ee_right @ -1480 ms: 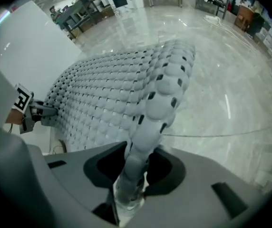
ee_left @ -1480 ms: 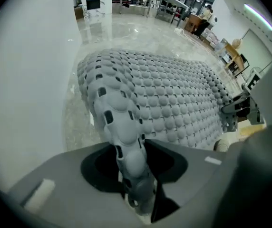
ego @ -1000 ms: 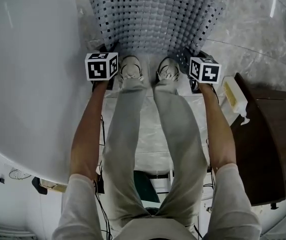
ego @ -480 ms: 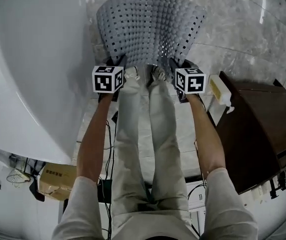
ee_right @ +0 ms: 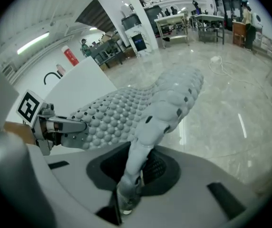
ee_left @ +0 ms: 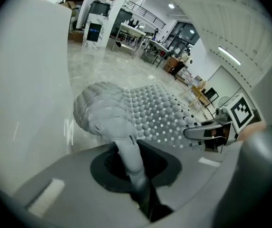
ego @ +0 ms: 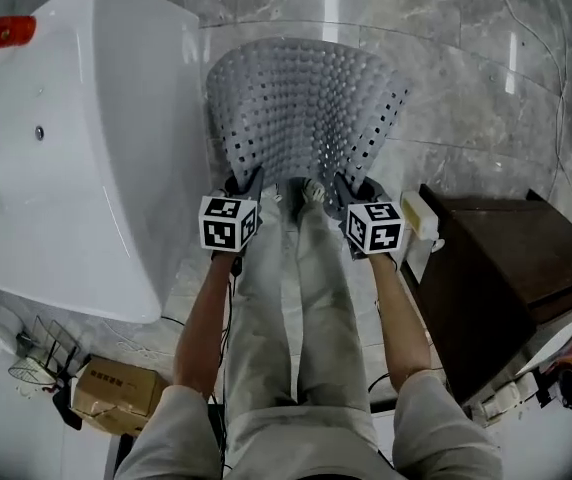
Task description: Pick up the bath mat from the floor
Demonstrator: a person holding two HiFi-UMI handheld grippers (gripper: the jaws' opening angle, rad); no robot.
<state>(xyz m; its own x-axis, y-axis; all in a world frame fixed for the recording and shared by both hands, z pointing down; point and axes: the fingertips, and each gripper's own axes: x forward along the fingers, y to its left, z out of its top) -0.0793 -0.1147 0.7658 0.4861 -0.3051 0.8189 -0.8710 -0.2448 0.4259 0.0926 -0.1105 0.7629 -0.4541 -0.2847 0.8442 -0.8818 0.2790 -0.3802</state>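
Left jaws: the left gripper (ee_left: pixel 143 198) was closed almost fully, pinching a near corner of the grey bath mat (ee_left: pixel 145 113) into a thin fold between its pads.
Right jaws: the right gripper (ee_right: pixel 124 201) was clamped just as tightly on the other near corner, and the mat rose from the jaws as a narrow bunched strip.
Mat: it hung between the two grippers, in front of the person's shoes, with its near edge raised and its middle bowed; I could not tell whether its far edge touched the marble floor (ego: pixel 466 88).
Head view only: a white bathtub (ego: pixel 66 148) stood to the left, a dark wooden cabinet (ego: pixel 506 268) to the right and a cardboard box (ego: pixel 116 393) at lower left.
Gripper views only: each showed the other gripper at the mat's opposite corner, and an open hall with tables lay beyond.
Arms: both forearms reached forward and down beside the legs, level with each other, with the marker cubes uppermost.
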